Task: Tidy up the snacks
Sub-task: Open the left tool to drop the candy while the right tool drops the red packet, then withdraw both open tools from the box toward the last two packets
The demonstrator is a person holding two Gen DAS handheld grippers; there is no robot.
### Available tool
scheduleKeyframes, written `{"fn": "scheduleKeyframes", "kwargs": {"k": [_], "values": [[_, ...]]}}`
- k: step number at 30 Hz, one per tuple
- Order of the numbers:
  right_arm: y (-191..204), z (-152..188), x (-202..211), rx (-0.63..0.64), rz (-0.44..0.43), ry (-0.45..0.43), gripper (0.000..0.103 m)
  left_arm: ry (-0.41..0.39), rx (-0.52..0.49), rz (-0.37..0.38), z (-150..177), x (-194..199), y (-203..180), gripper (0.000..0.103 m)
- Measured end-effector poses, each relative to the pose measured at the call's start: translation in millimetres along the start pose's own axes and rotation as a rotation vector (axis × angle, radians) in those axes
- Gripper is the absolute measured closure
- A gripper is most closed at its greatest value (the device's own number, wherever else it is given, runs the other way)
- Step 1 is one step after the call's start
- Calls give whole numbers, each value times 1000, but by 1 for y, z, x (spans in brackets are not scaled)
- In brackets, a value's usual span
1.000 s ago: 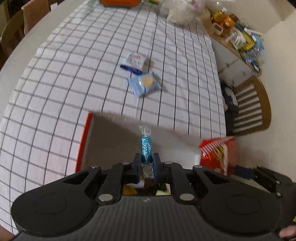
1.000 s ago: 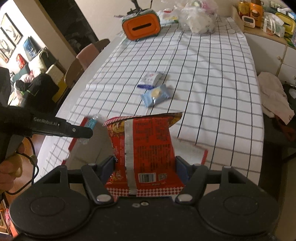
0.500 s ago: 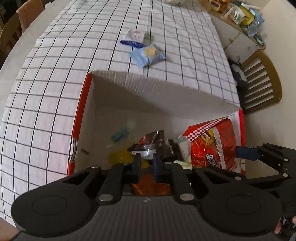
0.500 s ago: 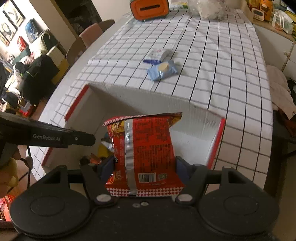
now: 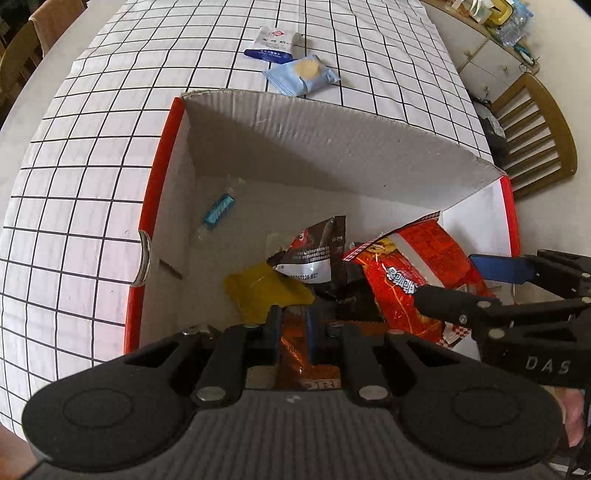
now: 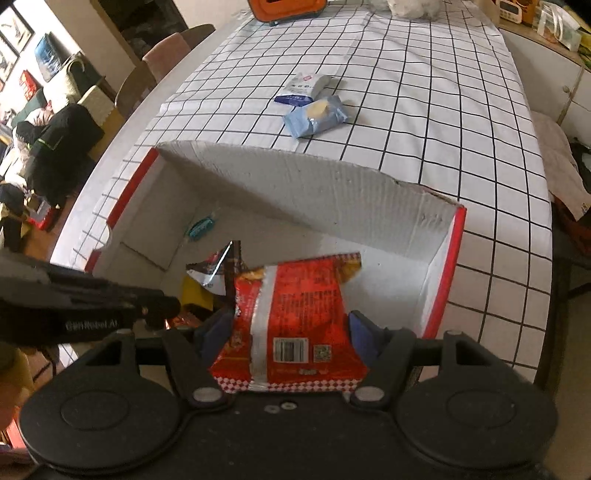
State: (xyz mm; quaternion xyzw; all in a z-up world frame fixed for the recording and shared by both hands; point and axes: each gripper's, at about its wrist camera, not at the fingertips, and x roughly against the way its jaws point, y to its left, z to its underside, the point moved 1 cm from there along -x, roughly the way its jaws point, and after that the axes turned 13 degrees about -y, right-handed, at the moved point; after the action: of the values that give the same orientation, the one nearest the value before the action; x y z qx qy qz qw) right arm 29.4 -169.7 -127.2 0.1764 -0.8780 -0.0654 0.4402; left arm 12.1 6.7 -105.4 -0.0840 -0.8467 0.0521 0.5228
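Observation:
A red-edged cardboard box [image 5: 332, 107] [image 6: 295, 162] stands open on the checked tablecloth. Inside it lie a teal wrapped candy [image 5: 218, 209] [image 6: 201, 227], a dark packet [image 5: 317, 254] and a yellow packet [image 5: 266, 295]. My left gripper [image 5: 291, 314] hangs over the box's near side, shut with nothing between its fingers. On the box's right side my right gripper [image 6: 291, 321] [image 5: 454, 280] is shut on a red snack bag [image 6: 295, 306] [image 5: 410, 269], holding it upright down inside the box. Beyond the box, a light blue biscuit packet [image 5: 301, 75] [image 6: 317, 114] and a white packet [image 5: 275, 42] [image 6: 304, 86] lie on the cloth.
A wooden chair [image 5: 535, 129] stands at the table's right edge, with white cabinets behind it. More chairs [image 6: 162, 55] line the left side. An orange case [image 6: 288, 9] and a plastic bag sit at the table's far end.
The teal candy has left my left gripper and now lies on the box floor. Both grippers have sunk toward the box, and the red bag has gone down into it.

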Motion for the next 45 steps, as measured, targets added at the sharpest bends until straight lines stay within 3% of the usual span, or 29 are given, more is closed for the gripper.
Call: {"fn": "scheduleKeyframes", "kwargs": {"k": [14, 23, 25, 28, 38, 40, 42, 45], "values": [[-2, -15, 19, -28, -21, -47, 29, -41, -28, 6, -9, 9, -6, 88], [-1, -30, 40, -25, -59, -96, 25, -111, -57, 19, -25, 29, -9, 67], [1, -34, 45, -18, -65, -115, 23, -132, -62, 26, -30, 35, -9, 53], [4, -43, 51, -13, -71, -140, 21, -173, -79, 26, -40, 43, -8, 41], [7, -78, 52, -12, -58, -186, 17, -276, -139, 12, -85, 62, 1, 28], [8, -87, 52, -16, -52, -196, 14, -299, -147, 8, -98, 65, 5, 24], [7, -95, 51, -30, -37, -214, 4, -318, -148, 12, -111, 66, 9, 21], [6, -109, 48, -55, -39, -229, 4, -349, -155, 5, -132, 63, 16, 20]]}}
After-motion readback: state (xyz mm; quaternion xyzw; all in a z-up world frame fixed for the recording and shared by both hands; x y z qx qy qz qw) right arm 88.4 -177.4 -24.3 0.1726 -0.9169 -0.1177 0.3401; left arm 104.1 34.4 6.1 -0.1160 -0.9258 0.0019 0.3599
